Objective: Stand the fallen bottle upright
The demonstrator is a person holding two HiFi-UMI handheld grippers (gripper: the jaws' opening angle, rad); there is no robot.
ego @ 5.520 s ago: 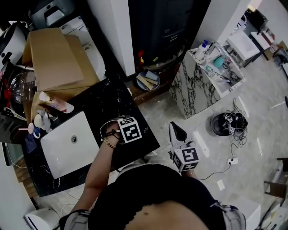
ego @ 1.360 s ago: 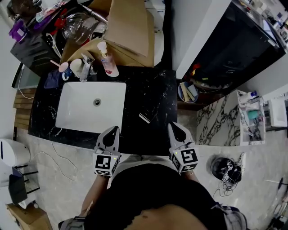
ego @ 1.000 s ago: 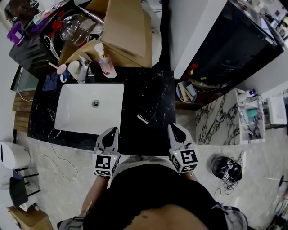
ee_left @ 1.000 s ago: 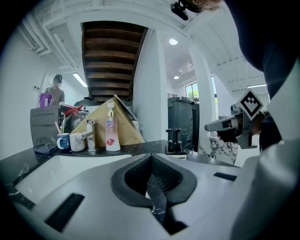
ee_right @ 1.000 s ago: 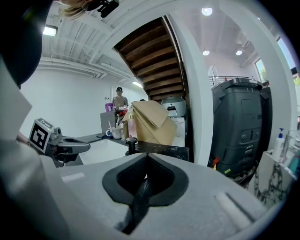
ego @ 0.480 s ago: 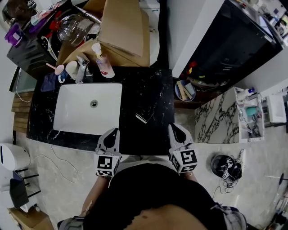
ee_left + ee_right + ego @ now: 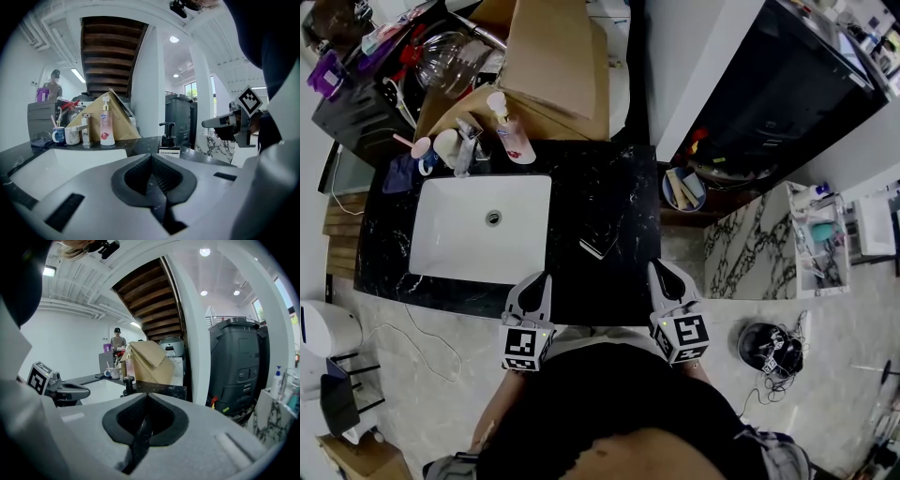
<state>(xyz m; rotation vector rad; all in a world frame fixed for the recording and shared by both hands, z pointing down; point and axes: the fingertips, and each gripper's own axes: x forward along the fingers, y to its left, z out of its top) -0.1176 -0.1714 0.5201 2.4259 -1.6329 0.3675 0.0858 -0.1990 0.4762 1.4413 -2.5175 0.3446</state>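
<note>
Left claw (image 7: 540,281) and right claw (image 7: 660,270), both clenched empty, at the worktop's (image 7: 619,178) near edge. Pump bottle (image 7: 598,242) upright beyond, between sink (image 7: 455,234) and right edge.

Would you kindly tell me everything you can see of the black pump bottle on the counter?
The black pump bottle stands upright on the black marbled counter, right of the white sink and apart from it. Its dark body looks like plastic, with a pale label low down, print unreadable. The black pump head's spout points left in the left gripper view. Only the counter touches it; the left gripper and right gripper are short of it.
</note>
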